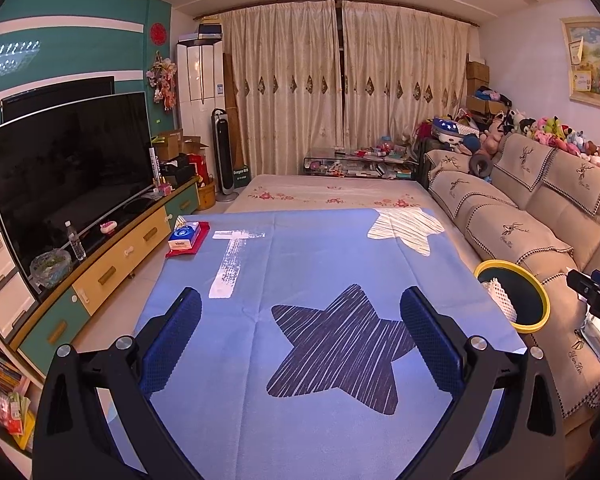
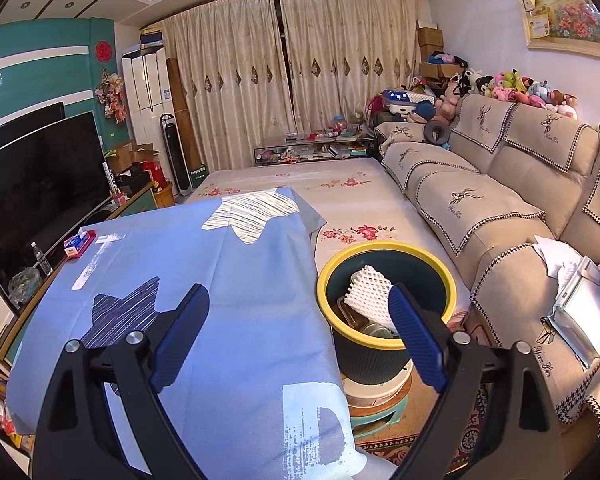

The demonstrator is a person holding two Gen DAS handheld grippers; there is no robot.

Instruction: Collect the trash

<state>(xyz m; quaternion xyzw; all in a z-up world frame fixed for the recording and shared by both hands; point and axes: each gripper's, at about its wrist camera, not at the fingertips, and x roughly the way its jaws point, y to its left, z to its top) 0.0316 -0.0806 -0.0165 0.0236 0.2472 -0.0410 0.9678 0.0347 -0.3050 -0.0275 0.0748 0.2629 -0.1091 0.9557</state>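
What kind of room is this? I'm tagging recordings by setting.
Most likely a home living room: a large television on a low cabinet, a long sofa topped with plush toys, and drawn curtains behind a table under a blue cloth.

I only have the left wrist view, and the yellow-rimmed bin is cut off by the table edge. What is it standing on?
Observer: The dark green plastic bin with the yellow rim stands raised on what looks like a white and green plastic stool, beside the blue-clothed table.
Operator: Is there anything in it besides the foam net?
Observer: Yes. Under the white foam net lies a brownish container, only partly visible.
Operator: And the right tongs?
Observer: The right tongs are open and empty, and one finger overlaps the bin's rim in the picture.
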